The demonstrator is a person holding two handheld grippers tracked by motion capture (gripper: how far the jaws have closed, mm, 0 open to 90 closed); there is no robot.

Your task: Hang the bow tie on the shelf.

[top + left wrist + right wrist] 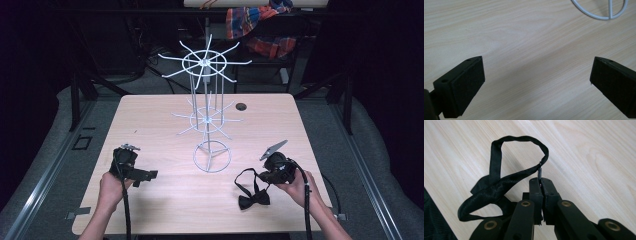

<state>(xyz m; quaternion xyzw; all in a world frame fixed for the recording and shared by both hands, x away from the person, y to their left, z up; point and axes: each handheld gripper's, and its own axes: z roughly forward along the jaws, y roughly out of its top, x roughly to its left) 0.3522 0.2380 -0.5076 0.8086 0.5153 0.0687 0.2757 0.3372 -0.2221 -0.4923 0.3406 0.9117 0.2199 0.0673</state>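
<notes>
The right gripper (541, 181) has its jaws pressed together on the strap of a black bow tie (254, 199), whose knot, near the table's (150, 125) front edge, hides partly behind the jaws in the right gripper view. The left gripper (536, 75) gapes wide over bare wood. Farther back stands a white wire rack (206, 107), its base ring cut off in the left gripper view.

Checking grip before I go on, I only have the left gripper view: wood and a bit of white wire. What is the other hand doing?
Observer: The right gripper is shut on the strap of a black bow tie.
Operator: Is the tie off the table?
Observer: The bow looks to be resting on the table; the strap loops up to the jaws.
Operator: What is the white wire?
Observer: The base ring of a white wire rack with spoked tiers, standing mid-table.
</notes>
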